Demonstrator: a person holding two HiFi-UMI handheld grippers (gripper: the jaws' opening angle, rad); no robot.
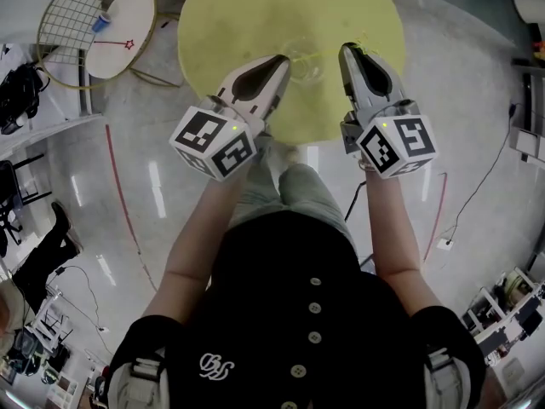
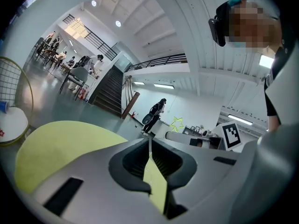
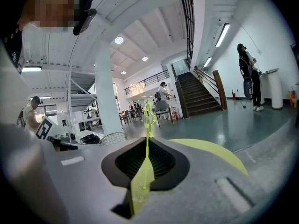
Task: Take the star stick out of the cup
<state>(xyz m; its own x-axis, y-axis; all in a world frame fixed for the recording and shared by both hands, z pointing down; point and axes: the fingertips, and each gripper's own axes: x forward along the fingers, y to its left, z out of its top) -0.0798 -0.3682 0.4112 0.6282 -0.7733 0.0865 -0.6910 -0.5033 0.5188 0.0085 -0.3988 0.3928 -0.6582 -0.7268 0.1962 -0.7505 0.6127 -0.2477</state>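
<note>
at the upper left of the head view stands a small round white side table [image 1: 128,11] with a gold wire grid hoop [image 1: 68,11] beside it. a small blue cup [image 1: 101,22] and a red star wand [image 1: 128,44] lie on its top, well apart from the work.

the big round yellow table [image 1: 238,11] fills the top centre of that view. over its near edge the left gripper [image 1: 282,61] reaches in from the lower left. in the left gripper view its jaws [image 2: 149,142] are pressed together at the tips with nothing between them (only the yellow tabletop shows through the slit behind the tips).

just right of that tip, a clear cup [image 1: 304,65] sits on the yellow table, between the two grippers; it shows only faintly.

the thin yellow-green star stick [image 3: 148,125] is pinched in the right gripper [image 3: 147,140]. in the right gripper view its jaws are closed on the shaft, which runs up out of the slit, with the star seen edge-on above the tips. the left gripper view catches the same star [image 2: 176,123] face-on, an outlined shape raised just above the right gripper's grey body. in the head view the right gripper [image 1: 347,52] sits at the upper right of the cup, near it; that view is too faint to tell whether the stick's lower end is clear of the rim.
</note>
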